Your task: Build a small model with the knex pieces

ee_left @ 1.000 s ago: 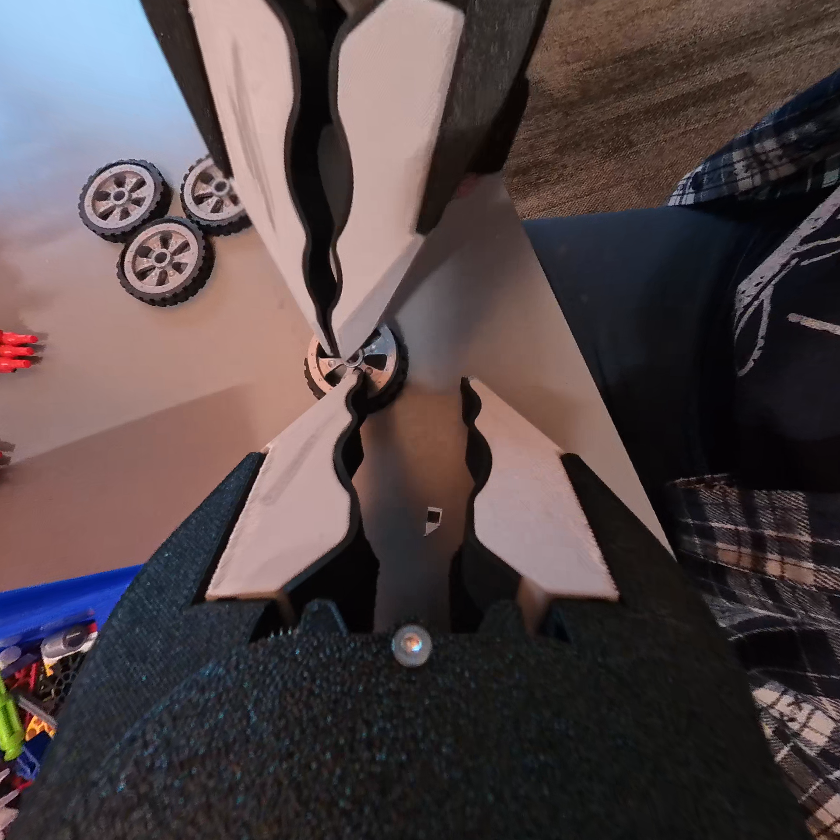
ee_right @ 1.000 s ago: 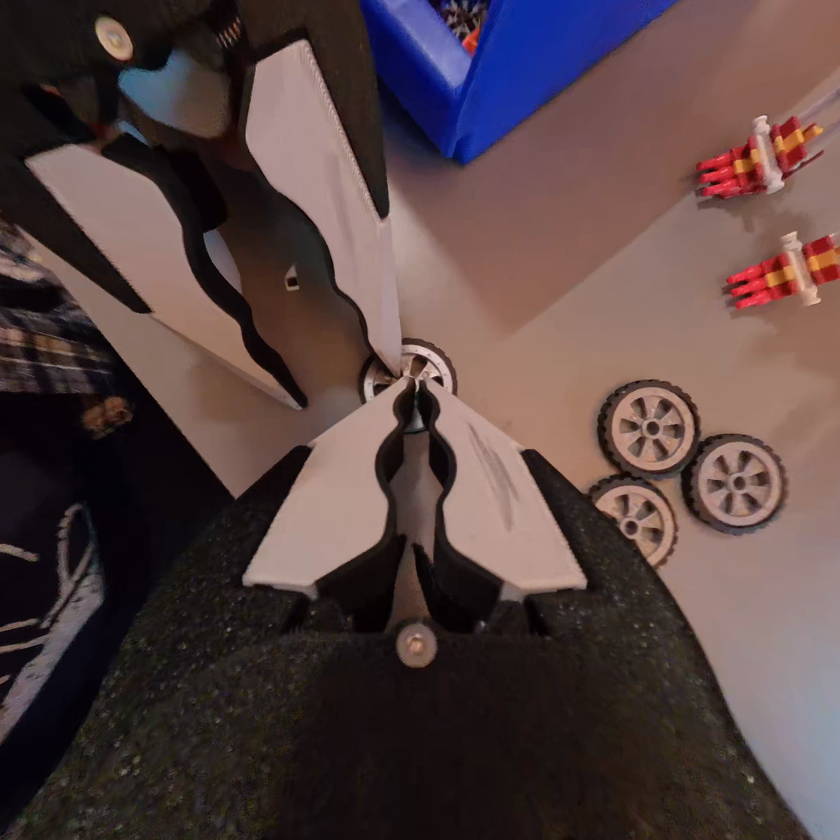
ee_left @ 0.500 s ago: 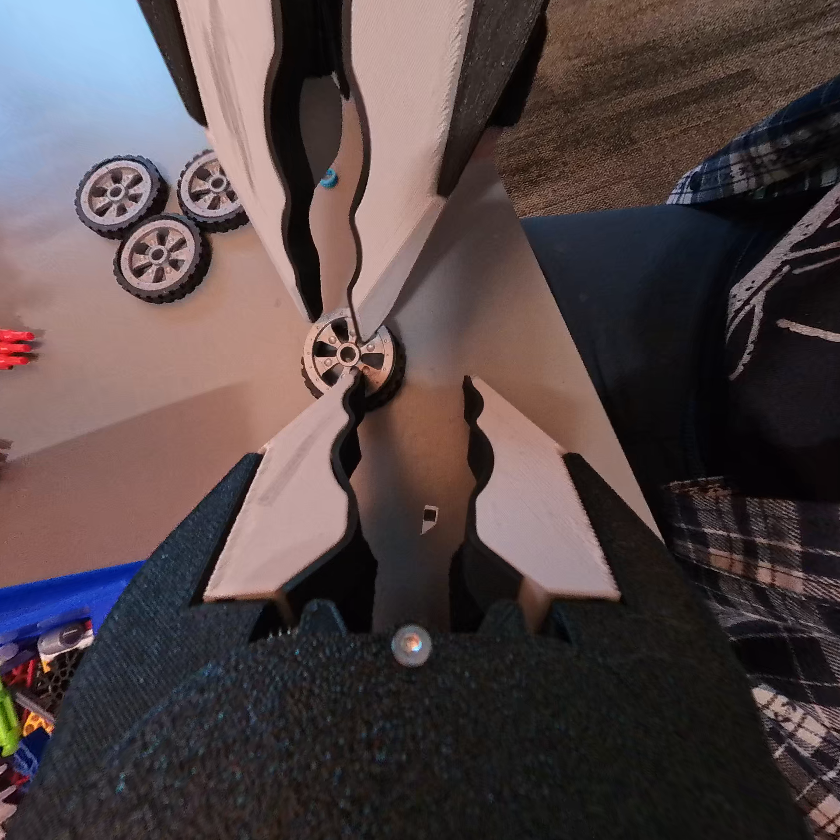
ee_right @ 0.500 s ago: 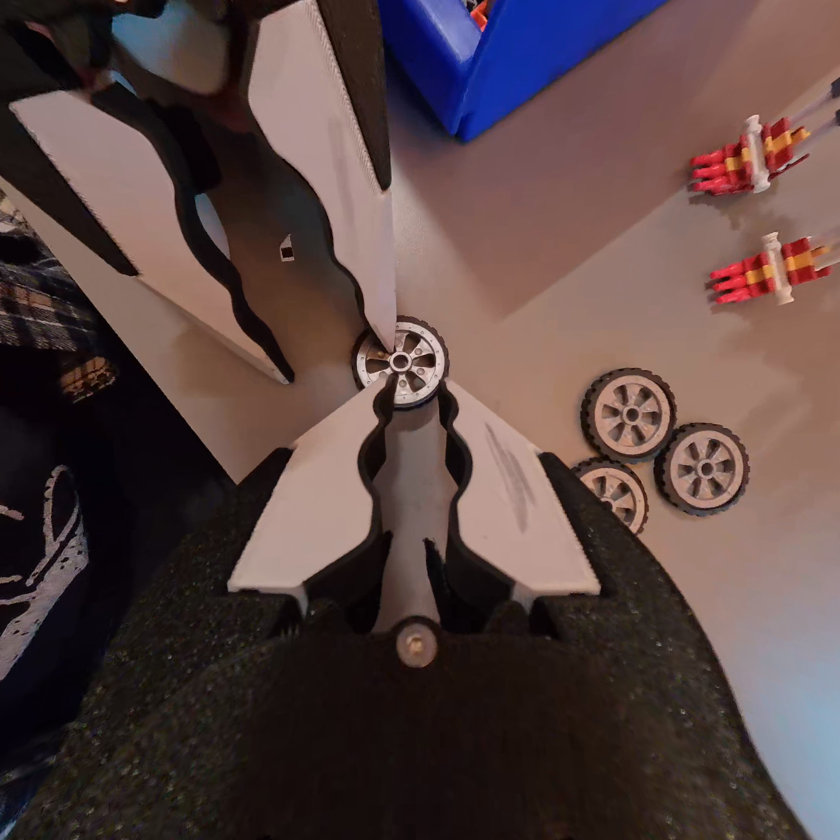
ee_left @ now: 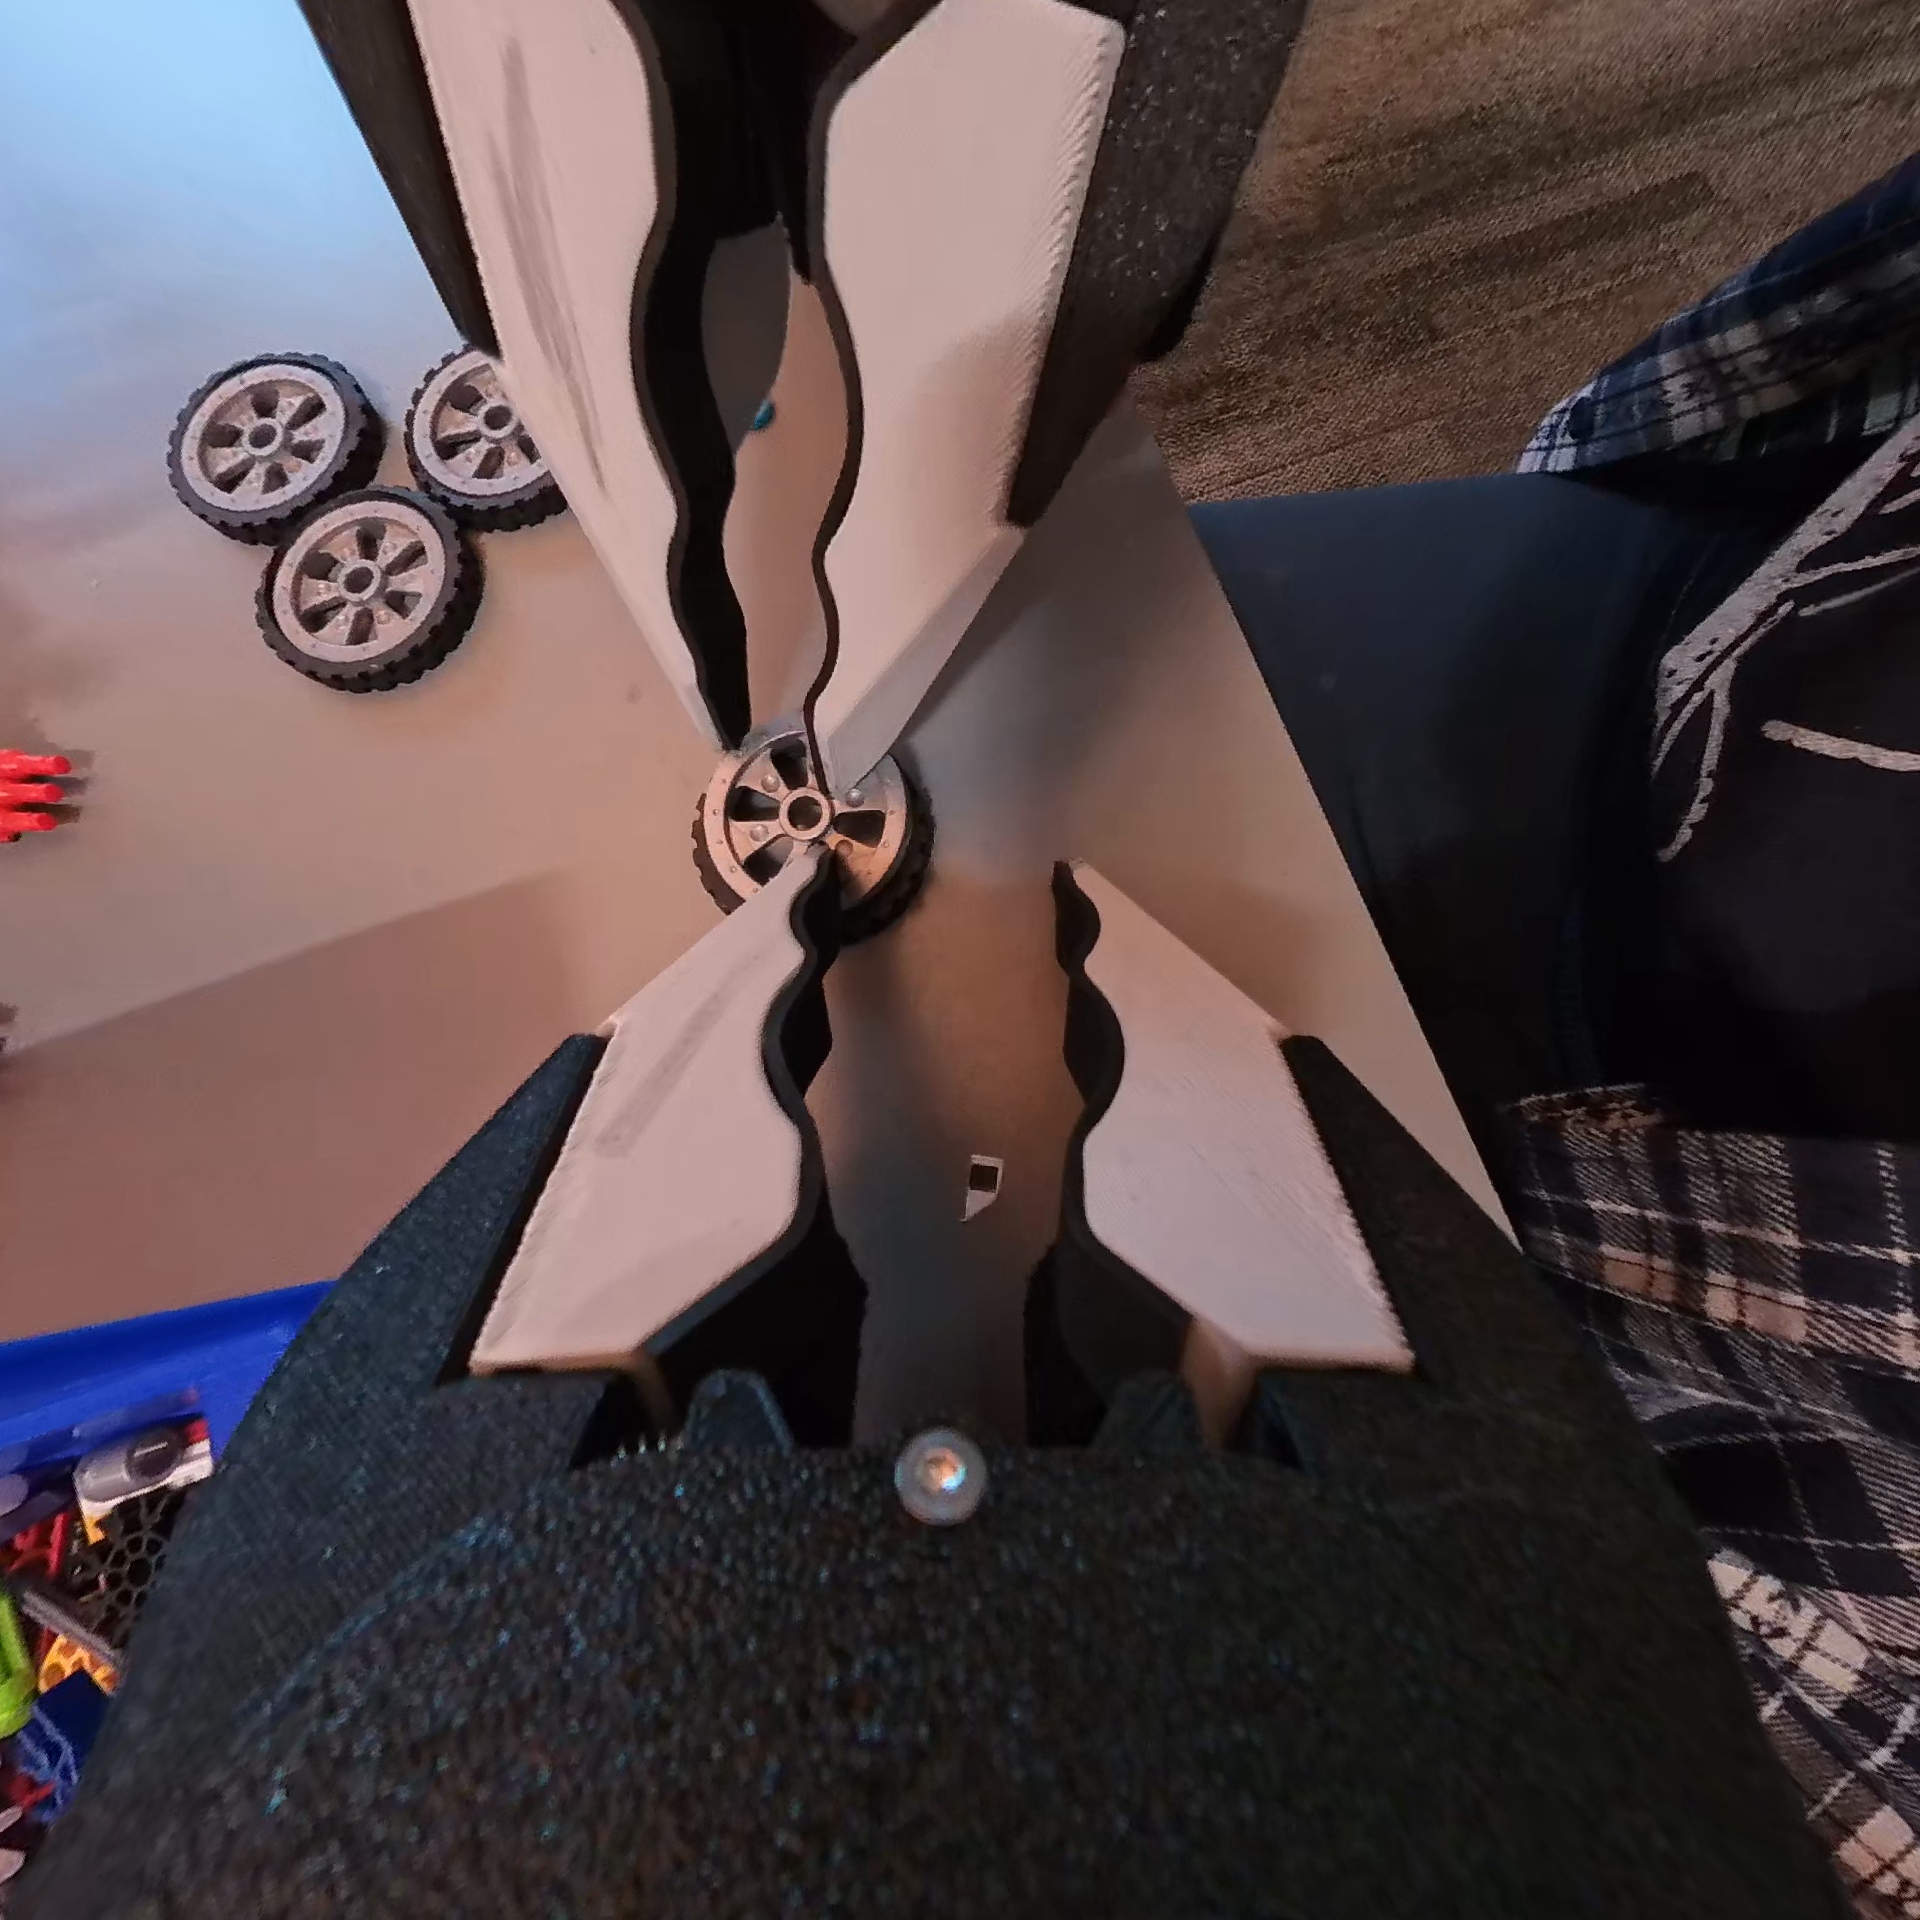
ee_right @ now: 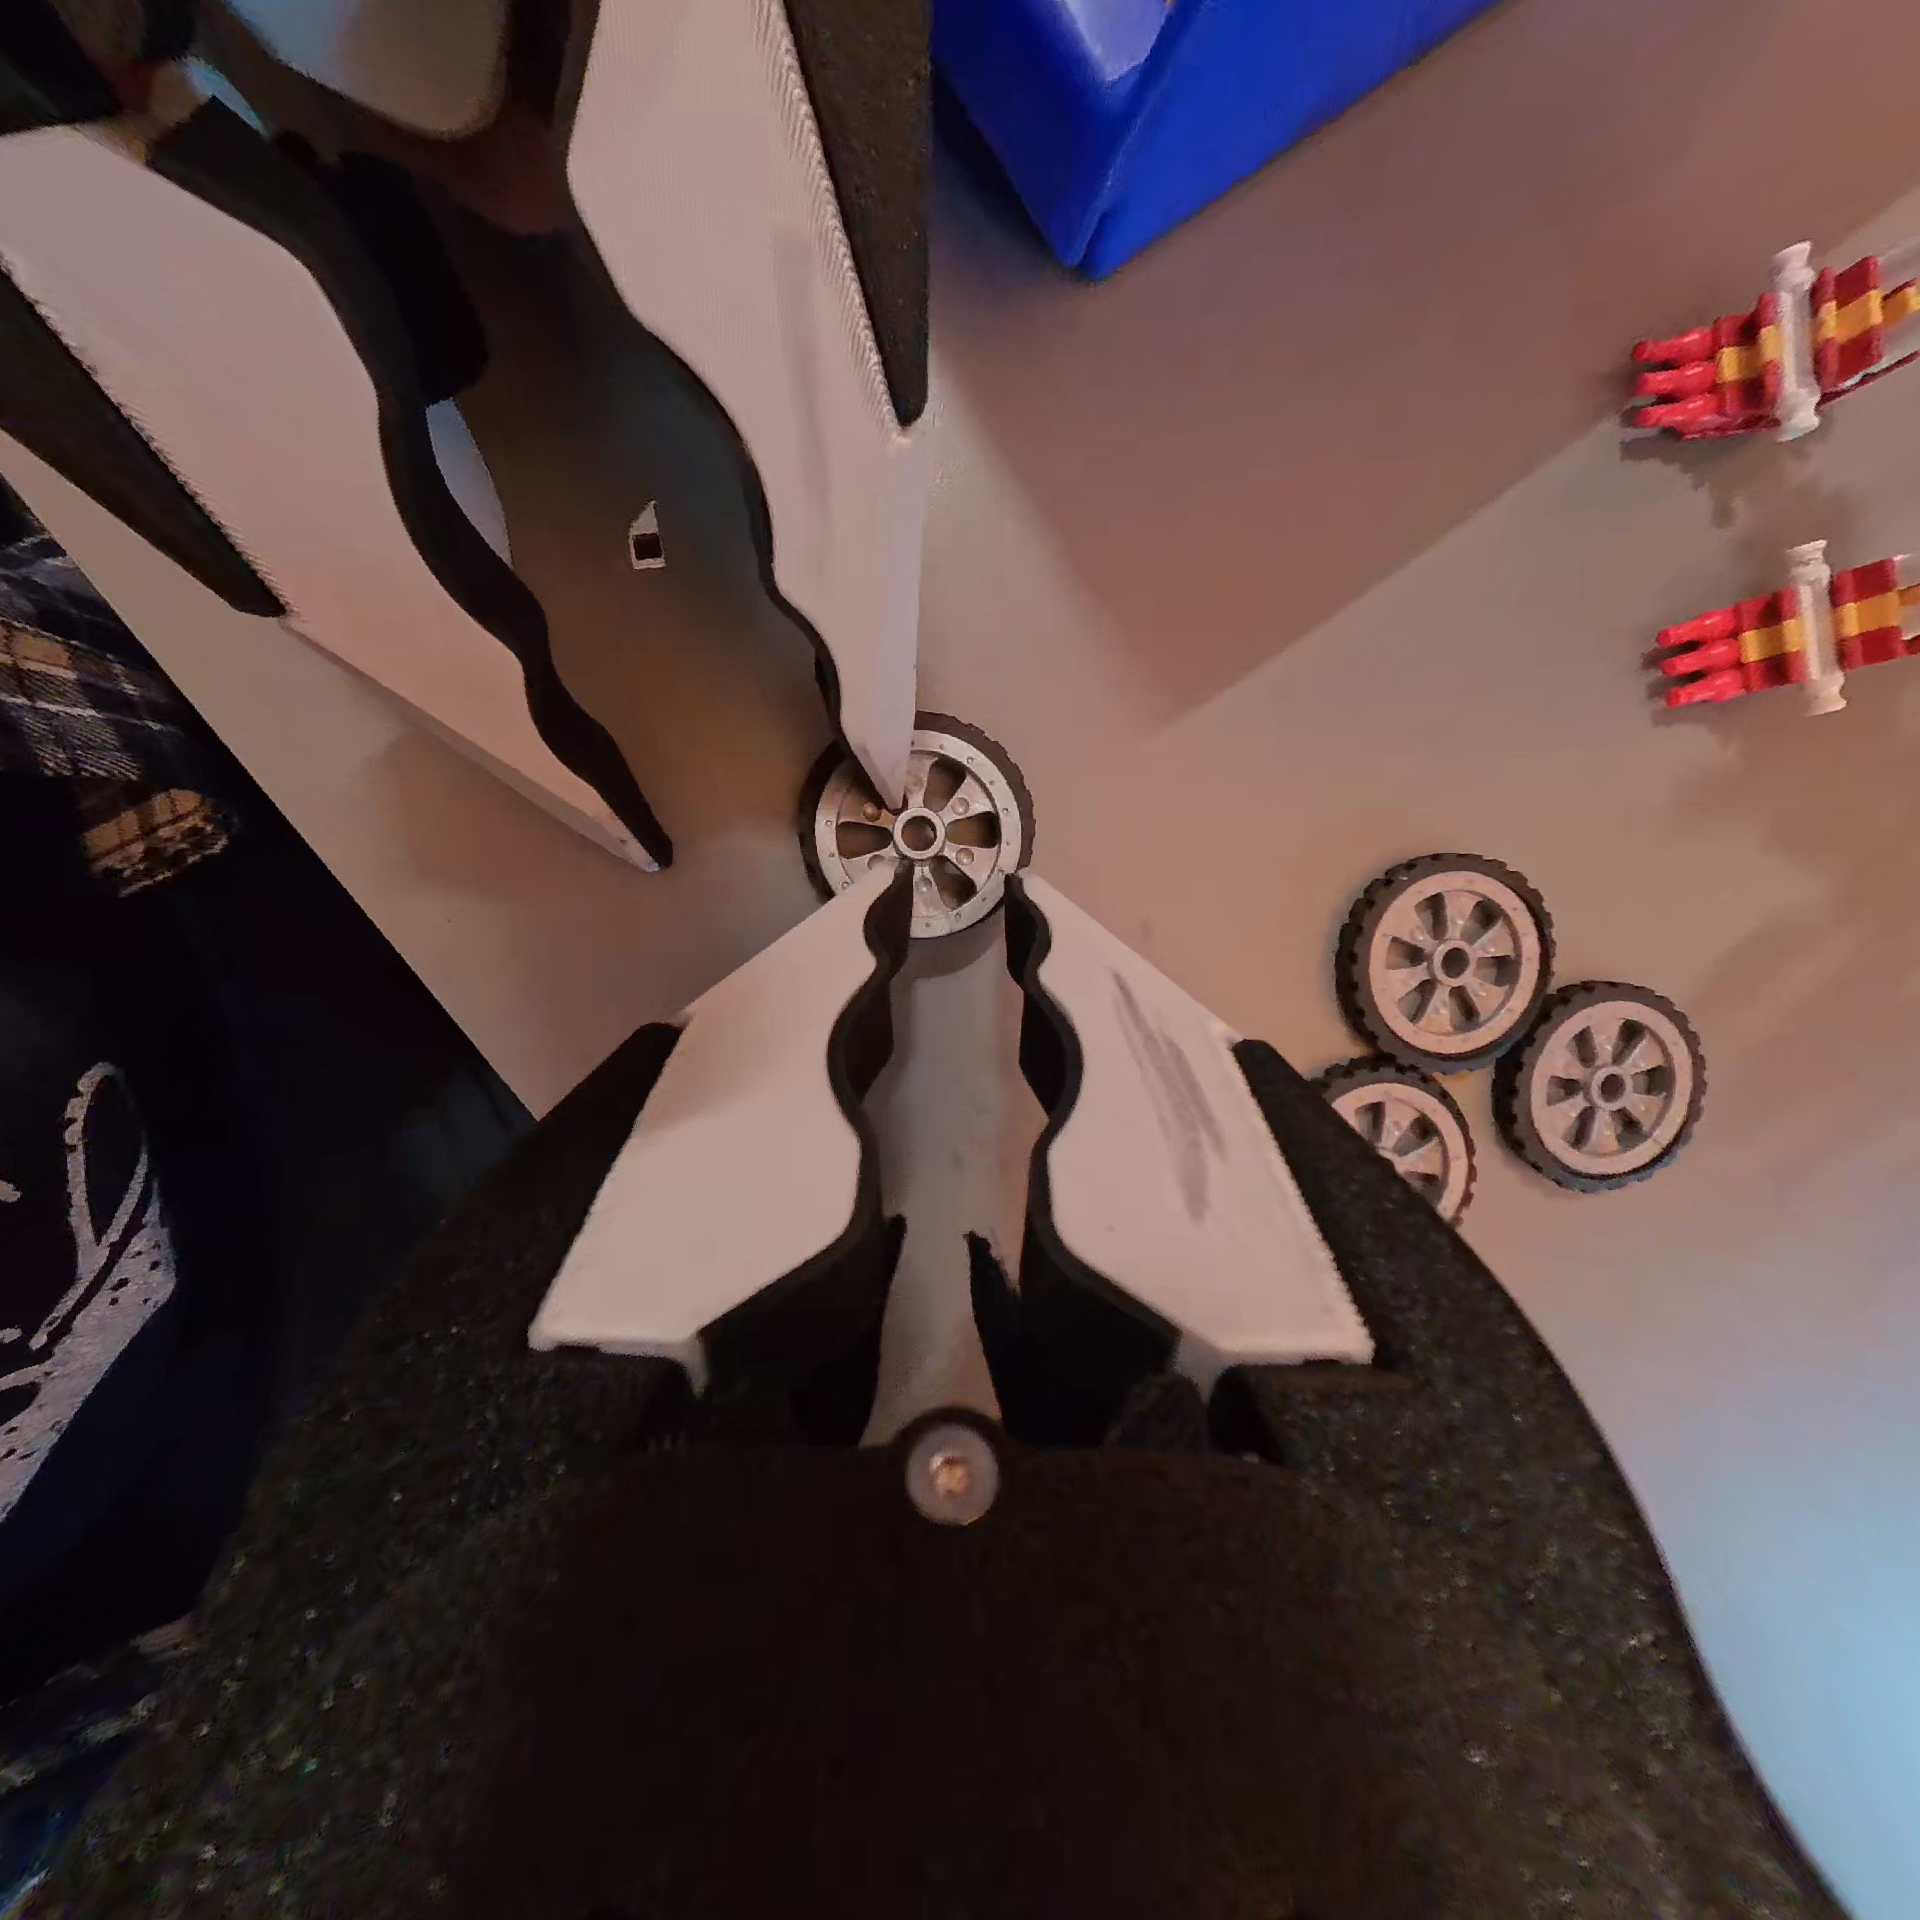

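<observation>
A small wheel [ee_left: 810,821] with a grey spoked hub and a black tyre lies flat on the light table [ee_left: 312,935], near its edge. My left gripper [ee_left: 935,871] is open; its left fingertip [ee_left: 800,883] rests on the wheel and its right finger stands clear beside it. My right gripper [ee_right: 948,878] comes from the opposite side and is open, with both tips over the near part of the wheel [ee_right: 920,831]. In the left wrist view it reaches down from the top. The two grippers point tip to tip across the wheel.
Three more wheels [ee_right: 1449,961] lie grouped on the table [ee_right: 1247,520]. Two red and yellow toy pieces [ee_right: 1766,353] lie farther off. A blue bin [ee_right: 1195,125] holds several small parts. A tiny white piece [ee_left: 977,1184] lies between my left fingers. A person's dark shirt [ee_left: 1558,727] is beyond the table edge.
My right gripper was shut at the wheel's hub one second ago and has opened. The left gripper has kept its place and opening. The wheel has stayed put.
</observation>
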`<state>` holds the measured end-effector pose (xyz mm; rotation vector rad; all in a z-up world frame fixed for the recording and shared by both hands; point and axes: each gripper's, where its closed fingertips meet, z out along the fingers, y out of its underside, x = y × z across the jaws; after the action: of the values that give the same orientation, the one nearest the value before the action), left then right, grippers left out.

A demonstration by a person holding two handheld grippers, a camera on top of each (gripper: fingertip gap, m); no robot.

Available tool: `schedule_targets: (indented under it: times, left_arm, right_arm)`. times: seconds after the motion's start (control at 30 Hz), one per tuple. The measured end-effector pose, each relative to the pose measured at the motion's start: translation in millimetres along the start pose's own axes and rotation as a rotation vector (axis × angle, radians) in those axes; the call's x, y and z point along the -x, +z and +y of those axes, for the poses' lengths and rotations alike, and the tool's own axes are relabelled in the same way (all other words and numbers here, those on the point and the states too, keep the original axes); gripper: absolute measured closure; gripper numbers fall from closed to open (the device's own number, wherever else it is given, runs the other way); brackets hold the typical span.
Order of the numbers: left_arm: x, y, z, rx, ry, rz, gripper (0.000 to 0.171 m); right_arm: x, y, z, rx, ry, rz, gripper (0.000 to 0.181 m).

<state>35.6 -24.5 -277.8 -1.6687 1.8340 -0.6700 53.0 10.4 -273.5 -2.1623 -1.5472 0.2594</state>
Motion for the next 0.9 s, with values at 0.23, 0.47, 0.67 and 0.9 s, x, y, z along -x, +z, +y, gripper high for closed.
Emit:
schedule_targets:
  times: [0.23,0.47,0.67,0.9]
  left_arm:
    - [1.4,0.3,0.0,-0.005,-0.018,0.004,0.135]
    - [2.4,0.8,0.1,-0.006,-0.026,0.002,0.137]
    - [2.8,0.9,0.4,-0.008,-0.029,0.0,0.138]
    - [3.6,1.5,0.8,-0.009,-0.02,-0.02,0.139]
  right_arm:
    - [0.9,1.2,-1.0,0.036,-0.019,-0.03,0.166]
    - [1.5,2.0,-1.7,0.082,-0.043,-0.052,0.166]
    - [2.0,2.7,-2.7,0.109,-0.067,-0.06,0.167]
    - [1.9,2.7,-3.6,0.067,-0.056,0.003,0.167]
